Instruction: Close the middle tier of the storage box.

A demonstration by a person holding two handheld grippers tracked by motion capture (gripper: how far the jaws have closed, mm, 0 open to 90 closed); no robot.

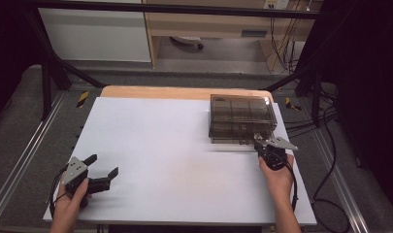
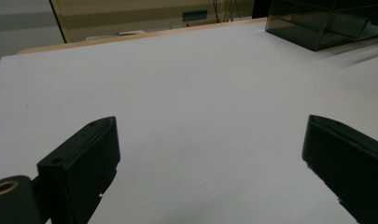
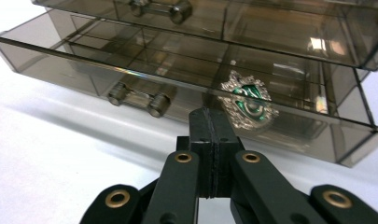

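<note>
**Around the desk**

A white sheet [image 1: 174, 155] covers the desk [image 1: 184, 92], whose wooden edge shows at the far side. Beyond it stand a white cabinet [image 1: 94, 34] at far left and dangling cables [image 1: 284, 39] at far right. Black frame bars [image 1: 48, 73] flank it.

Drawer box [image 1: 241, 118] blocks far right; white tabletop [image 1: 160, 145] elsewhere open.

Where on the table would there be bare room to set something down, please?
Free: the white table from the left gripper across to the smoky drawer box, and the near edge between both hands. Crowded: the right far corner, where the right gripper meets the box's front.
</note>
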